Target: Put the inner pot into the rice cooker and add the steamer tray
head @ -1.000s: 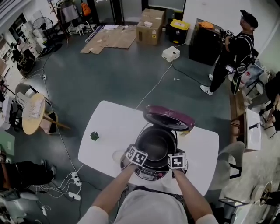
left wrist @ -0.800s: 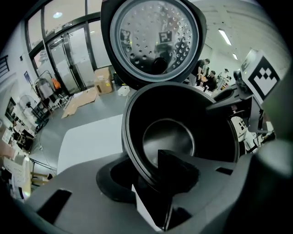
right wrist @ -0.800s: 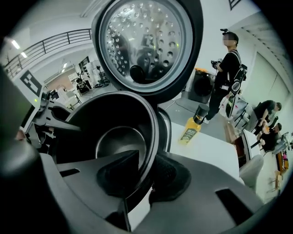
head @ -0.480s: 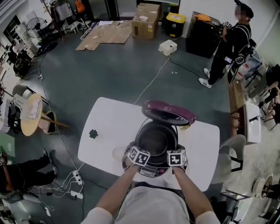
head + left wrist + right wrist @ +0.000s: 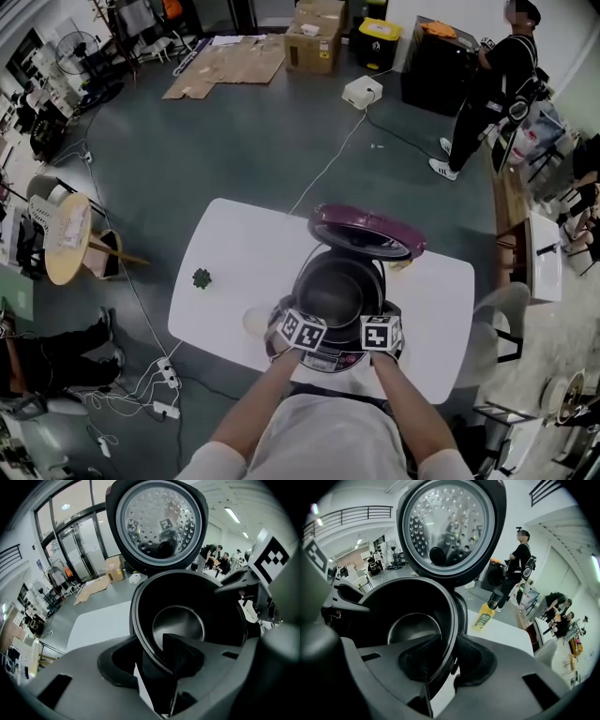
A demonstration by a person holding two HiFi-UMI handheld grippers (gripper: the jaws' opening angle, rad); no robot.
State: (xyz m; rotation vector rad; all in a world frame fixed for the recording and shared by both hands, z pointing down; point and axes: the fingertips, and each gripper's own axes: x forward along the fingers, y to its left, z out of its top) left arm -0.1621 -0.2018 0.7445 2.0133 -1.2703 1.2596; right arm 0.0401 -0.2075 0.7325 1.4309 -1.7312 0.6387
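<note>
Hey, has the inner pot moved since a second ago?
No. The inner pot sits in the same place inside the rice cooker, just below its open lid.

Dark, smooth metal on the inner pot [image 5: 180,625]; lid plate [image 5: 159,522] at twelve o'clock gleams, polished perforated metal; table [image 5: 234,272] smooth, matt white.

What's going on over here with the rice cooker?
A person is working with a hand-held tool in each hand. The left tool and right tool each straddle the rim of the dark inner pot, which looks lowered into the open rice cooker on the white table. Both tools' jaws have just been opening, so they seem to be letting the pot go. The lid stands up, and the pot is empty.
</note>
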